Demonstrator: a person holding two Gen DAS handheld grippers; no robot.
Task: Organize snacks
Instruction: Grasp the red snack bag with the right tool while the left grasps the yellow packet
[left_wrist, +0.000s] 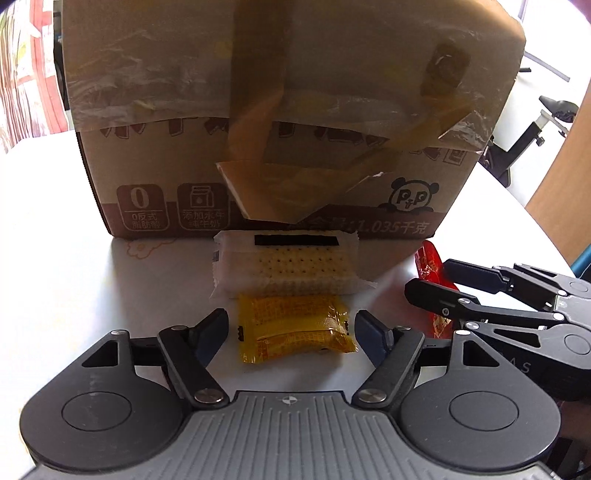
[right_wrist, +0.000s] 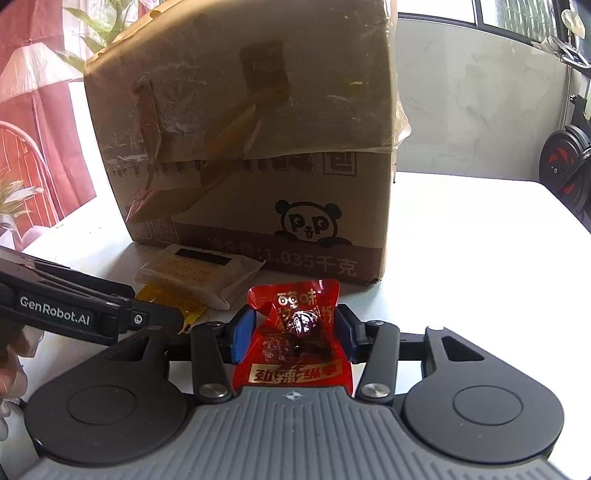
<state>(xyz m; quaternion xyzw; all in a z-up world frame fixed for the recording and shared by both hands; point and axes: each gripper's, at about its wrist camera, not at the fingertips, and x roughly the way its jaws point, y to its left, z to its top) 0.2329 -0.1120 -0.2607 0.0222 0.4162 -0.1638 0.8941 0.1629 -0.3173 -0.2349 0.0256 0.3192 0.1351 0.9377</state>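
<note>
A: Right gripper (right_wrist: 293, 334) first: its blue pads (right_wrist: 243, 334) are pinched on a glossy red snack packet (right_wrist: 295, 343), the crinkled film bunched between them, gold lettering across its lower half.

B: And the left gripper (left_wrist: 291, 334)? Spread wide, pads clear on either side of a yellow sachet (left_wrist: 295, 328) lying flat on the white table (left_wrist: 74, 295). Nothing gripped.

A: Shiny wrinkled foil, that sachet. Just beyond it, touching its far edge, a white cracker pack (left_wrist: 288, 264); dotted square biscuits show through a clear window, and a black strip runs along the top.

B: Behind both, a tall cardboard box (left_wrist: 288, 110), flat against the cracker pack, plastered with clear and brown tape, a panda logo at its lower right.

A: The left view catches only a sliver of red packet behind the right gripper's black fingers.

B: While the right view shows the packet's whole printed face, plus a lamp (right_wrist: 33, 70) and leafy plant (right_wrist: 107, 22) at left, and an exercise bike (right_wrist: 569, 162) at right.
</note>
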